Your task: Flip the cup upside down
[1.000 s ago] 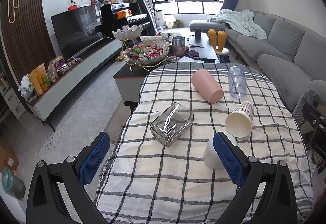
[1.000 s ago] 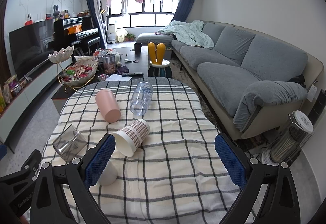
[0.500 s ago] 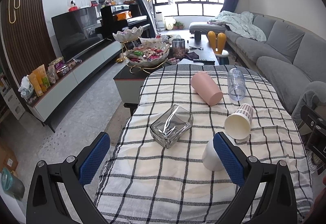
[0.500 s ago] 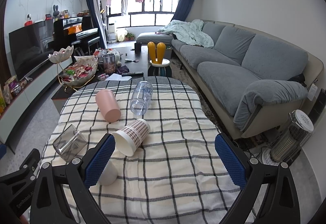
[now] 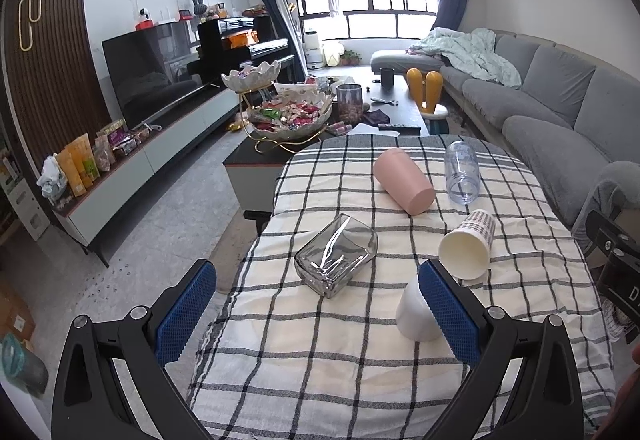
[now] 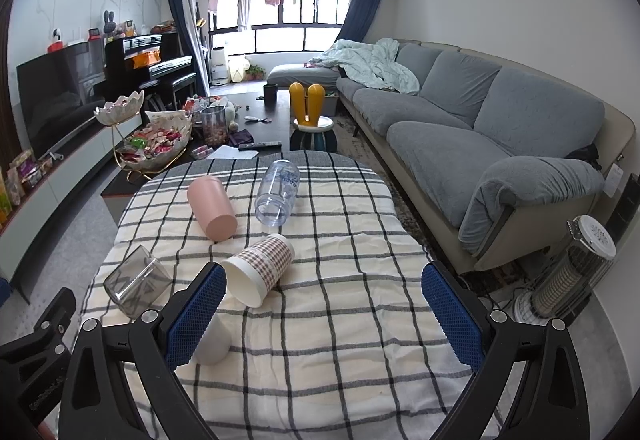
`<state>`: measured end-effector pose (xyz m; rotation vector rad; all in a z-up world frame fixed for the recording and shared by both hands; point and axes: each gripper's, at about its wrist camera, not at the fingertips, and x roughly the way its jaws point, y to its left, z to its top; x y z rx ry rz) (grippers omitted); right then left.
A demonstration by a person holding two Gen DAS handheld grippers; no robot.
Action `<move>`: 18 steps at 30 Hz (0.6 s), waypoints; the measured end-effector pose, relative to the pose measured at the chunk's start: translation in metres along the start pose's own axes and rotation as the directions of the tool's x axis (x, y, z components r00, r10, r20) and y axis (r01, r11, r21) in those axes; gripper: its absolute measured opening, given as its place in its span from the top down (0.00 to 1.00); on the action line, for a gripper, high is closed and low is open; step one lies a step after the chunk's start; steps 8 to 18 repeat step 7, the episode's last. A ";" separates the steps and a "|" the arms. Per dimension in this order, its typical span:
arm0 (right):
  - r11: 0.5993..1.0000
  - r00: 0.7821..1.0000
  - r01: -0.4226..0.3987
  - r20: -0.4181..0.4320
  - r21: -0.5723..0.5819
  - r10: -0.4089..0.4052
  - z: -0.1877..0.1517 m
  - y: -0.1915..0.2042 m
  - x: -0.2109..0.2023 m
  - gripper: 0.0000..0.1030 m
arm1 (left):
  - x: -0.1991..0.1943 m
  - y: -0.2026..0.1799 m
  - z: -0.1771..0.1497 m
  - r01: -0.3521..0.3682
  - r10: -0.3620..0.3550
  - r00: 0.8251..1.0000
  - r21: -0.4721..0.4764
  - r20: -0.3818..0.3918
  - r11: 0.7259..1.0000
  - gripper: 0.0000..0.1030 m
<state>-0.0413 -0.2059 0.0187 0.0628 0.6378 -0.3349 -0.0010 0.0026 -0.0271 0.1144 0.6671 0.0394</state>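
Observation:
Several cups lie on their sides on the checked tablecloth (image 5: 320, 360): a pink cup (image 5: 404, 180), a clear plastic cup (image 5: 461, 171), a plaid paper cup (image 5: 468, 250), a square smoked-glass cup (image 5: 336, 256) and a white cup (image 5: 414, 314), partly hidden behind my left gripper's right finger. My left gripper (image 5: 318, 314) is open and empty above the near table edge. My right gripper (image 6: 324, 314) is open and empty; its left finger (image 6: 196, 314) hides part of the white cup (image 6: 214, 340). The right view also shows the pink cup (image 6: 212, 207), clear cup (image 6: 278, 191), paper cup (image 6: 260, 268) and glass cup (image 6: 136, 280).
A coffee table with a snack bowl (image 5: 290, 113) stands beyond the table. A grey sofa (image 6: 500, 135) runs along the right. A TV unit (image 5: 160, 87) lines the left wall. A small heater (image 6: 572, 272) stands on the floor at right.
Both grippers have drifted back very slightly; the cups have not moved and both grippers stay open.

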 end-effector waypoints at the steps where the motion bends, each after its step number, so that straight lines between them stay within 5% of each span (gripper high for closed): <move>1: 1.000 1.000 -0.001 -0.002 0.003 0.001 -0.001 0.002 -0.001 0.04 | 0.001 0.000 0.000 0.005 -0.005 1.000 -0.001 -0.002 1.000 0.00; 18: 1.000 1.000 0.002 -0.011 0.005 -0.002 -0.001 0.004 -0.004 0.04 | 0.005 0.002 -0.003 0.008 -0.008 1.000 -0.006 -0.018 1.000 0.00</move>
